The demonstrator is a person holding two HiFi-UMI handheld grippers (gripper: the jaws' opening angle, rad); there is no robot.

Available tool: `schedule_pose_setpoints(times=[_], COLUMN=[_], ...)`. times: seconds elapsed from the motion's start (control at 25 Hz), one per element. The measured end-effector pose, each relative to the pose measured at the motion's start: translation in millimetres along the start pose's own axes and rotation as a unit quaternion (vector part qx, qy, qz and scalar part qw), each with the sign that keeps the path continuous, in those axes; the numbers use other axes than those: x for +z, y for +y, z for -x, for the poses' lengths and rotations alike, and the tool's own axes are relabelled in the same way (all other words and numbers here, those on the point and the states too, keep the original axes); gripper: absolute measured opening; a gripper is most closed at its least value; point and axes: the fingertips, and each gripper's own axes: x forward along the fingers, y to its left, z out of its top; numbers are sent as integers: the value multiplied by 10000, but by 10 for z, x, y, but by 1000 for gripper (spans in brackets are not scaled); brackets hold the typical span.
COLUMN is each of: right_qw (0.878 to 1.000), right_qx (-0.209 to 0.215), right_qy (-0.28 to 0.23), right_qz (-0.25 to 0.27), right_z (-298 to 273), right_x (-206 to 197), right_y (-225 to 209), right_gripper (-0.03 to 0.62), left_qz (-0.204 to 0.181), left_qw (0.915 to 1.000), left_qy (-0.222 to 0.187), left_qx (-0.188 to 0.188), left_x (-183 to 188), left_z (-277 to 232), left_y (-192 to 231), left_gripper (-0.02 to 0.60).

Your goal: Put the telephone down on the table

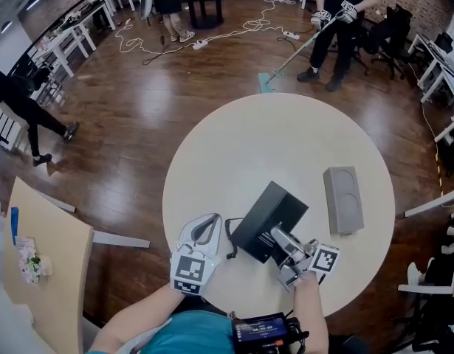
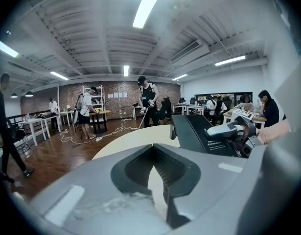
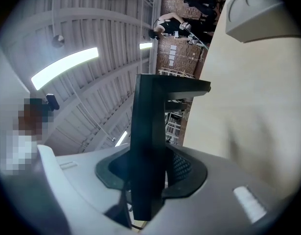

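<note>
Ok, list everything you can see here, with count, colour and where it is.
black box-shaped telephone: one, black, at the table's near side, clamped in the right gripper
coiled cord: one, black, at the telephone's left end
grey rectangular box: one, grey, lying on the table's right part
round cream table: one, cream, centre of the head view
long-handled mop: one, pale, on the wooden floor beyond the table, held by a standing person
white cables: several, white, on the far floor
left gripper: one, pale grey, left of the telephone, shut, nothing between its jaws
right gripper: one, pale grey, shut on the telephone
</note>
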Motion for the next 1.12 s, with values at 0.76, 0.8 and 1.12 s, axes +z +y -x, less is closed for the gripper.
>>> schedule_pose_setpoints(times=[0.76, 0.8, 1.12], right_qw=[9981, 9980, 9968], right_qx=[499, 497, 519], right_qy=[341, 376, 598], right_qz=[77, 69, 92], right_z=[-847, -908, -1490], right_x=[-147, -193, -601], right_y=[642, 669, 985], right_gripper=[150, 150, 150], left_qz=[191, 211, 261], left_qw=[9956, 9951, 9910], left_qy=[-455, -470, -774], left_qx=[801, 846, 1058], left_x=[200, 187, 182], left_z=[743, 793, 1270], left_y=[844, 910, 1529], left_gripper=[12, 12, 12])
